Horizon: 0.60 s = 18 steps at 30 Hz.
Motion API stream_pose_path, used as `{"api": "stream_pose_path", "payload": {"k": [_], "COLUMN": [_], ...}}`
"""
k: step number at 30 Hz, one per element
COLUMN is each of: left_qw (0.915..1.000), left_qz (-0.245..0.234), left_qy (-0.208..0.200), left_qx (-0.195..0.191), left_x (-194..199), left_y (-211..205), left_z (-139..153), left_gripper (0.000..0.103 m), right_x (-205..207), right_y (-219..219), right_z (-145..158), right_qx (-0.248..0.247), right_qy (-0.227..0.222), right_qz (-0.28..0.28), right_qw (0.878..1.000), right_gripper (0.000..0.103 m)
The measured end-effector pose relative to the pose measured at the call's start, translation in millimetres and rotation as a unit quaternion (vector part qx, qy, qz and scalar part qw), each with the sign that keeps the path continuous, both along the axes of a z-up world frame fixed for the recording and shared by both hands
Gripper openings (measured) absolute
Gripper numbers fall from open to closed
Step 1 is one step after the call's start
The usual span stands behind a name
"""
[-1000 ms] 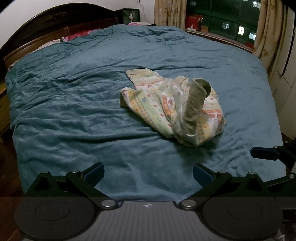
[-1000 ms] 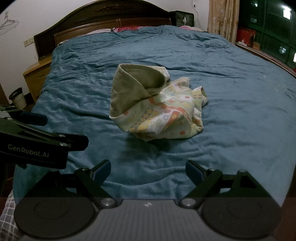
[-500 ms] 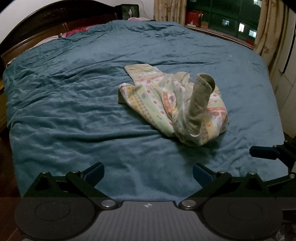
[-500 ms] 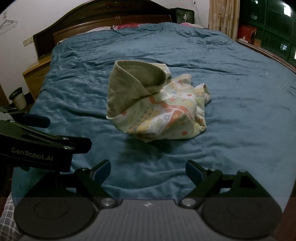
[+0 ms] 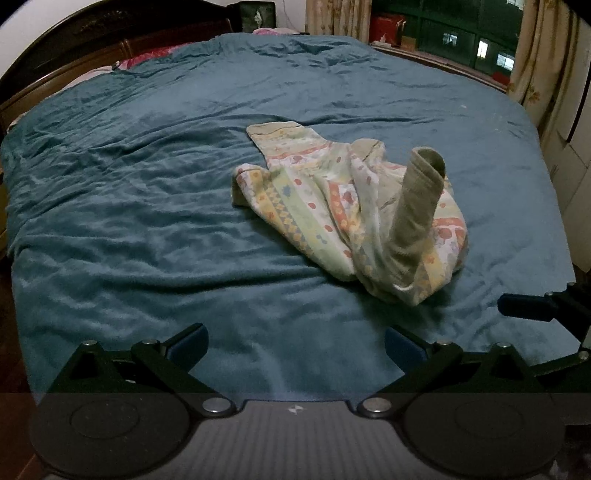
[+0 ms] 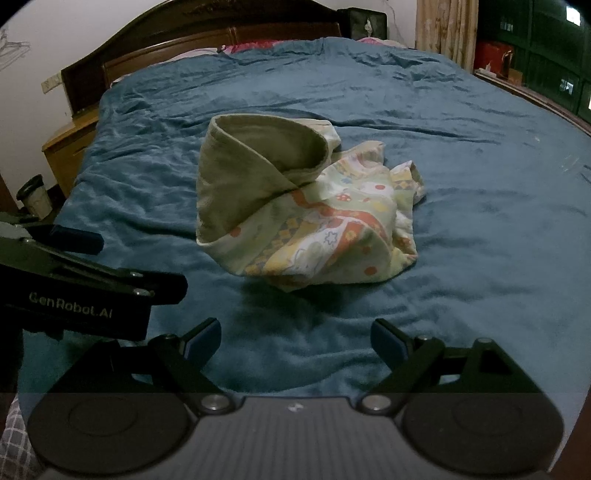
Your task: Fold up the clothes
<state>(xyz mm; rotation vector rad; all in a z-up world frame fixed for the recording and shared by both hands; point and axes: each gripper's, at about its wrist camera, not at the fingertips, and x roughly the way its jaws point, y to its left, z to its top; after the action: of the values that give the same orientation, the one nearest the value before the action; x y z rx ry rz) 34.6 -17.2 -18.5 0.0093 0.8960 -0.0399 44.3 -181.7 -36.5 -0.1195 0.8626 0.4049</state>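
Observation:
A crumpled child's garment (image 5: 332, 206) with a pastel print and an olive-green lining lies in a heap on the blue bedspread (image 5: 147, 221). One olive cuff stands upright on its right side. In the right wrist view the same garment (image 6: 314, 236) shows its olive lining folded over on the left. My left gripper (image 5: 295, 341) is open, short of the heap and to its left, nothing between its fingers. My right gripper (image 6: 295, 339) is open too, just short of the heap's near edge, and its fingertip (image 5: 524, 306) shows at the right edge of the left wrist view.
A dark wooden headboard (image 6: 207, 40) stands at the far end of the bed. A wooden nightstand (image 6: 70, 147) and a small bin (image 6: 35, 194) are at the left. Curtains (image 5: 535, 55) and a window ledge with boxes (image 5: 388, 26) line the right side.
Both grippers have moved a little closer to the garment, which now looks larger in both views. The garment itself has not moved.

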Motion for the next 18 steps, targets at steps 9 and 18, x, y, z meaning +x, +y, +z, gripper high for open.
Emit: {"api": "stream_pose_path", "payload": {"k": [9,18], "left_qw": [1.0,0.9999], "left_qz": [0.001,0.004], "left_qy": [0.001,-0.009], "left_qx": [0.002,0.005], "left_x": [14,35], "left_y": [2,7], "left_z": [-1,8], "left_gripper": [0.103,0.103], "right_x": [12,26], "right_y": [0,-1], "right_z": [0,8], "right_qx": [0.0,-0.001], "right_qy": [0.002,-0.01], "right_qz": [0.001,-0.002], "right_qw": [1.0,1.0], "right_gripper": [0.09,0.09]}}
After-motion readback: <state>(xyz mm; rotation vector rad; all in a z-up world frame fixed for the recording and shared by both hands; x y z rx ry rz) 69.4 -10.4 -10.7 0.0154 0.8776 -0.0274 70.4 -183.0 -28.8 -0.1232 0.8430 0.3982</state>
